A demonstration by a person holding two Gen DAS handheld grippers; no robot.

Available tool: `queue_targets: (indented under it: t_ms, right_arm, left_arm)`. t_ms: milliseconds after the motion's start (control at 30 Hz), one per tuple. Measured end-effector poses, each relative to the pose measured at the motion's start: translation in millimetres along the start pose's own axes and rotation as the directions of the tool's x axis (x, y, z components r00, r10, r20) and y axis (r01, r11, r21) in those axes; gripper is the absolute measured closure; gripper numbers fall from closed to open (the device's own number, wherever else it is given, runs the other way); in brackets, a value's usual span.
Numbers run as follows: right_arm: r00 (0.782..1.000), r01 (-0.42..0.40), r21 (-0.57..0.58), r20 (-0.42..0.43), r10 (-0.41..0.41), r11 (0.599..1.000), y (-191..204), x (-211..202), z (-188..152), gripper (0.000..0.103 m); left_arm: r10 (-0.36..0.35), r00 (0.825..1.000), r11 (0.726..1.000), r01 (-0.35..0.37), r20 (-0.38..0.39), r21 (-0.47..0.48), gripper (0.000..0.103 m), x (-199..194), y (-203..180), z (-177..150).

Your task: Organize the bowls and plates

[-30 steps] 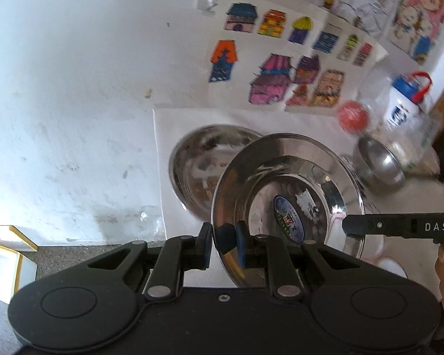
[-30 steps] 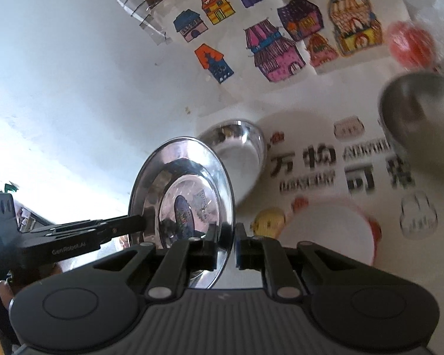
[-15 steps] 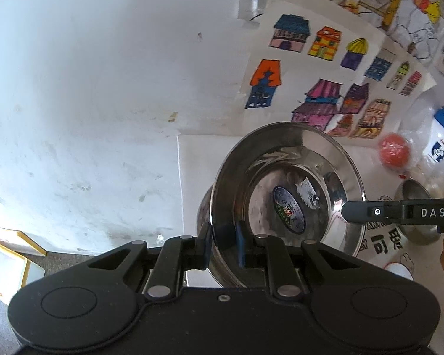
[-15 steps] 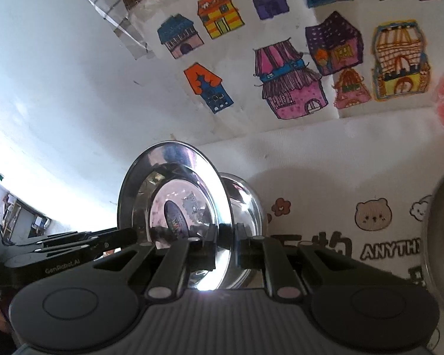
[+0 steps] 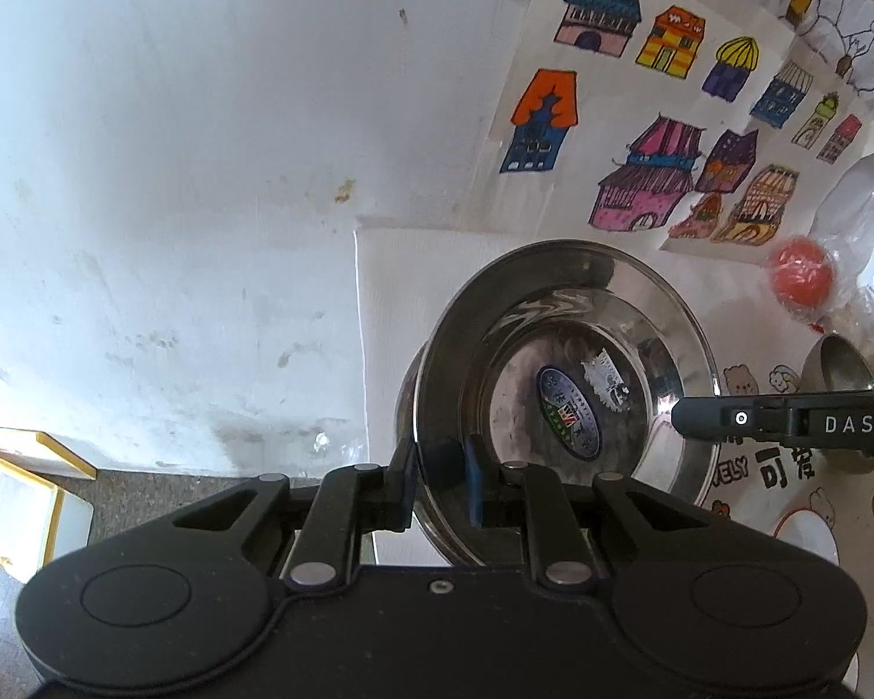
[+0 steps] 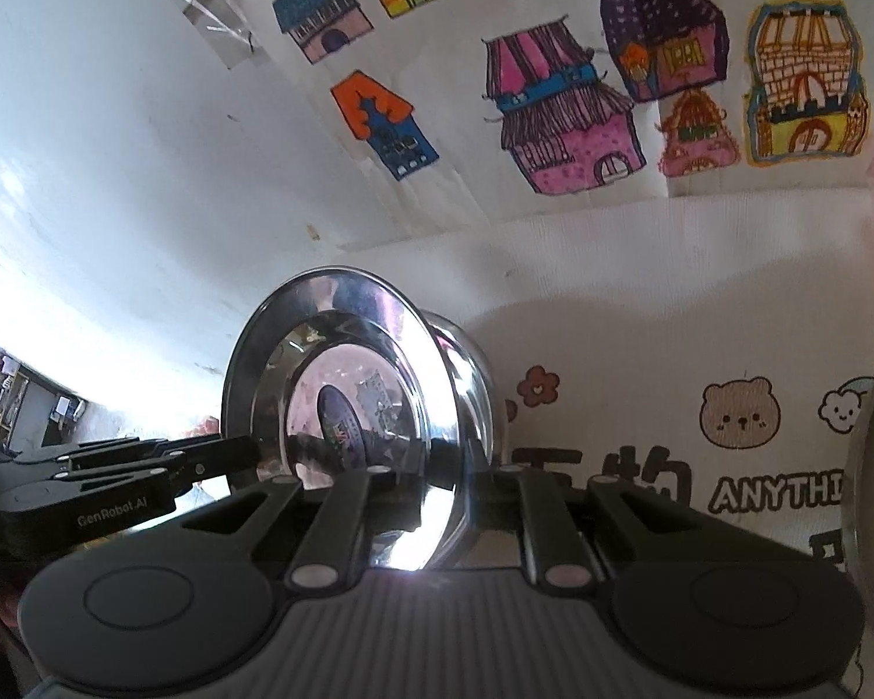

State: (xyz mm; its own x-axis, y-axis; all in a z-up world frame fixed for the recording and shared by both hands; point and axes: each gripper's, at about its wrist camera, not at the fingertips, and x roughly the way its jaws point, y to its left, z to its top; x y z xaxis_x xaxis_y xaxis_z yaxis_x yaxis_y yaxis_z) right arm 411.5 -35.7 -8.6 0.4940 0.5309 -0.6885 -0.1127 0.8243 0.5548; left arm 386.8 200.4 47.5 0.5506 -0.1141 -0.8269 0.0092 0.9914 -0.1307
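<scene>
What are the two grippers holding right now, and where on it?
Both hold one steel plate: left gripper on its near rim, right gripper on the opposite rim.

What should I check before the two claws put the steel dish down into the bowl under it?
1. Left claw shut on the steel dish rim: ok.
2. Right claw shut on the opposite rim: ok.
3. Dish lined up over the lower bowl: ok.
4. Dish already seated in that bowl: cannot tell.
5. Small bowl apart from the stack: ok.
</scene>
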Motion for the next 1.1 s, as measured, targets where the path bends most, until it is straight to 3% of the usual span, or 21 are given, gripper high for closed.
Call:
queue_targets:
  t_ms: [733, 1100]
  right_arm:
    - [0.999, 0.029, -0.021, -0.022, -0.029, 0.999, 6.5, 7.7, 1.4, 0.087]
    - [0.998, 0.056, -0.058, -0.014, -0.057, 0.997, 15.2, 10.0, 0.1, 0.083]
  left_arm:
    - [0.0, 1.0, 1.0, 0.0, -0.019, -0.022, 0.085, 6.0, 3.6, 3.2]
    - [0.041, 0.999, 0.999, -0.041, -0.015, 0.003, 0.084, 8.0, -1.3, 1.7]
